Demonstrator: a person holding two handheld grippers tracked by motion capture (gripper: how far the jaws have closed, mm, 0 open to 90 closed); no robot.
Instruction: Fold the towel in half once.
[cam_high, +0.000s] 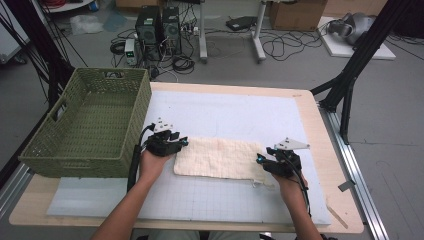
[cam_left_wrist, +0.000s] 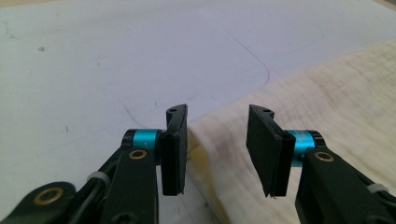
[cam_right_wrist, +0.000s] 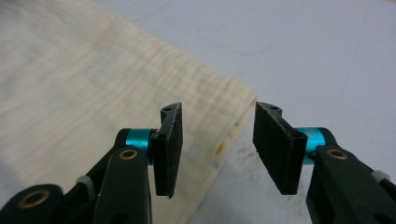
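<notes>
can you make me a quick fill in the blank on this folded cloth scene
1. The folded cream cloth lies on a white ____.
2. The basket left of it is ____ in colour.
3. The left gripper and right gripper sit at opposite ____ of the cloth.

Missing words: mat; green; ends

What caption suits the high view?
Two hand-held grippers, jaws open, at opposite ends of a folded cream towel beside a green basket.

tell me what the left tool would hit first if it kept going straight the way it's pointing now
Probably the cream cloth. The left tool has its jaws open, with the cloth's folded corner lying just ahead in the gap. Beyond it comes the white mat. Depth is hard to judge, so it might skim the cloth's edge.
</notes>
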